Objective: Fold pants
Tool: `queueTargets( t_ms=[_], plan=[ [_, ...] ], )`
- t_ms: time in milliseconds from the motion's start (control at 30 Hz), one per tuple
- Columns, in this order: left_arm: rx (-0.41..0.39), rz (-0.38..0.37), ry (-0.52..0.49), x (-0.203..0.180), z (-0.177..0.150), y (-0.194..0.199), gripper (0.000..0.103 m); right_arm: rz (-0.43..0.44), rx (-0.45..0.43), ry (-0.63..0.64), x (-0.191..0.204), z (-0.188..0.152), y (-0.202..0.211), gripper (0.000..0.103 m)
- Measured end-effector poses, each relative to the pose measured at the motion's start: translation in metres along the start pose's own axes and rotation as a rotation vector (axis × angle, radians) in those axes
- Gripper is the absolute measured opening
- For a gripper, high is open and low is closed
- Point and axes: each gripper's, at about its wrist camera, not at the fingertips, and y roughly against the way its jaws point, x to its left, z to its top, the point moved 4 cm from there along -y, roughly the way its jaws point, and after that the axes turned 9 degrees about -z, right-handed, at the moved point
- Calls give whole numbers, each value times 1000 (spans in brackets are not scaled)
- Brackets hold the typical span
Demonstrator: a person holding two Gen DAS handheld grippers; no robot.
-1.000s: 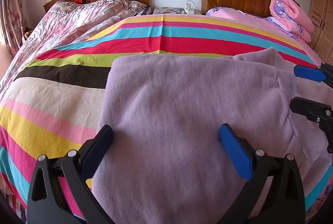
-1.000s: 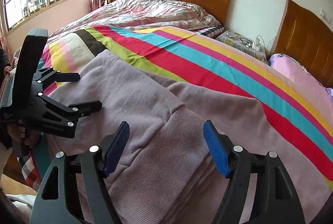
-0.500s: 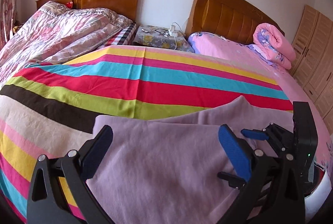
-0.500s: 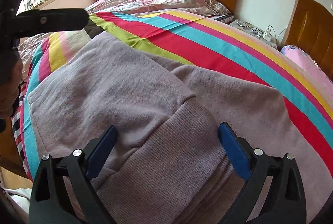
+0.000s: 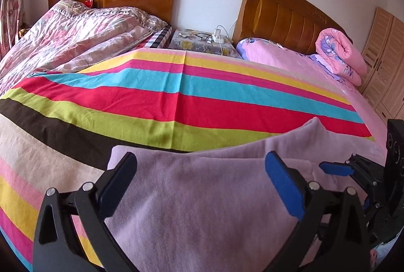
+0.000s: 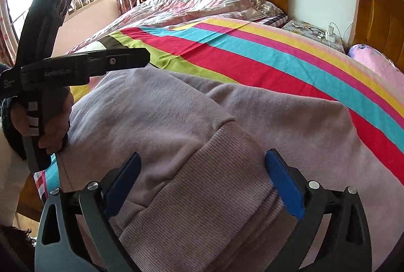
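Your left gripper (image 5: 202, 186) stands with fingers spread wide, nothing between them, above the lilac pants (image 5: 202, 208) filling the lower middle of its frame on the striped blanket (image 5: 176, 100). Your right gripper (image 6: 204, 183) is likewise spread apart, its blue pads straddling the ribbed cuff (image 6: 202, 208) at lower centre.

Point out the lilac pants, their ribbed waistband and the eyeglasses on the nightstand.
lilac pants (image 5: 202, 196), left wrist view, on the smooth folded panel.
ribbed waistband (image 6: 202, 196), right wrist view, on the knit ribbing.
eyeglasses (image 6: 314, 31), right wrist view, on the dark frame.
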Motion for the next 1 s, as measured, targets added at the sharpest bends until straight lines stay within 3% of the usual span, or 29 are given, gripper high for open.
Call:
queueTargets(
  t_ms=[67, 200, 267, 367, 433, 500, 567, 633, 700, 733, 833, 1000],
  plan=[
    [60, -12, 59, 12, -4, -14, 101, -3, 2, 3, 1, 0, -1, 96],
    [37, -12, 48, 12, 0, -11, 101, -14, 4, 10, 2, 0, -2, 97],
    [-13, -40, 70, 15, 0, -1, 101, -19, 7, 17, 3, 0, -3, 97],
    [-118, 5, 122, 18, 3, 35, 101, -28, 20, 18, 2, 2, 0, 96],
    [-163, 10, 110, 10, 1, 63, 102, -98, 26, 29, 6, 2, 13, 95],
    [-148, 52, 47, -5, -12, 80, 102, -141, -20, 62, 17, 1, 39, 95],
    [-115, 115, -31, -18, -33, 86, 102, -131, -63, 77, 26, -6, 60, 95],
    [-49, 179, -82, -26, -59, 77, 102, -153, -38, 68, 28, -21, 62, 95],
    [29, 225, -110, -27, -85, 61, 102, -199, 41, 43, 23, -45, 47, 95],
    [64, 244, -125, -27, -94, 54, 102, -183, 56, 14, 21, -56, 41, 95],
    [72, 255, -118, -26, -95, 61, 102, -112, 41, -140, 8, -69, 47, 95],
    [11, 219, -59, -25, -100, 88, 102, -191, -8, -130, 7, -75, 81, 95]
  ],
)
